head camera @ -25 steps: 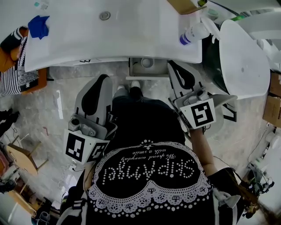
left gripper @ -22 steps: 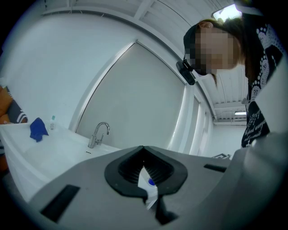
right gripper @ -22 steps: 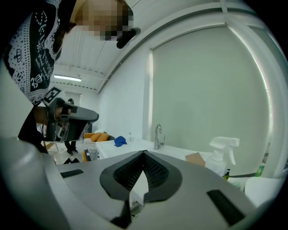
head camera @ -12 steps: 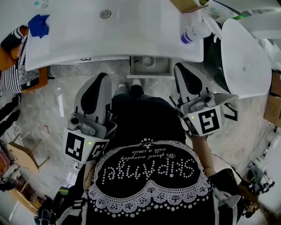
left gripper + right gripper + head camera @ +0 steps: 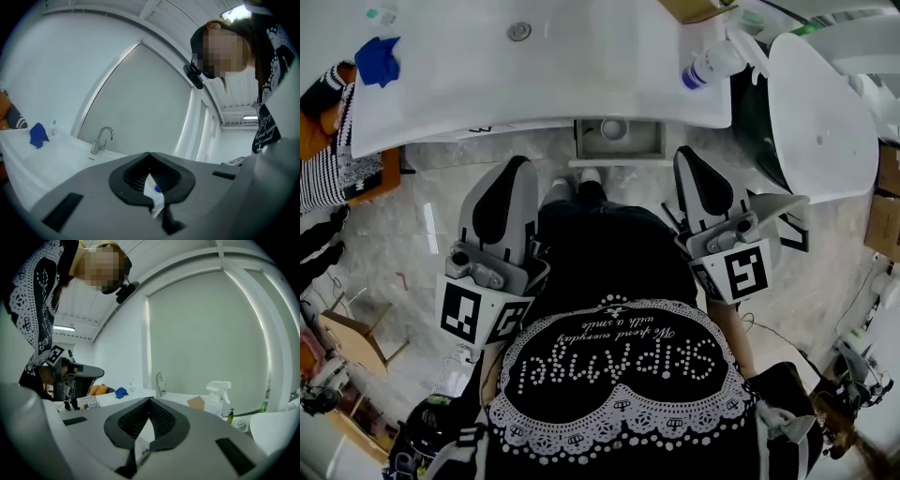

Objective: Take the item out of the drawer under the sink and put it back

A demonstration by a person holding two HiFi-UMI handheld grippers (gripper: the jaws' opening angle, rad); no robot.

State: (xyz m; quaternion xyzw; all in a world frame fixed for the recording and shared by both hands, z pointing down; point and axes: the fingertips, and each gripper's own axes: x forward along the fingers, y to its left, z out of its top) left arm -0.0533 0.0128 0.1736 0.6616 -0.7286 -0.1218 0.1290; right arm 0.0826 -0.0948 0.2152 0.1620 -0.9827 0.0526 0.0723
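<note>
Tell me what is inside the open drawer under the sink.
Inside the drawer, one small round pale item lies near the back, left of the middle. The counter overhangs the drawer's rear, so anything further back is hidden.

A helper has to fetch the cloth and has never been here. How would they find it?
Find the long white counter. Follow it to its left end, away from the spray bottle. The cloth lies there, crumpled and deep blue, unlike the small bottle beside it.
</note>
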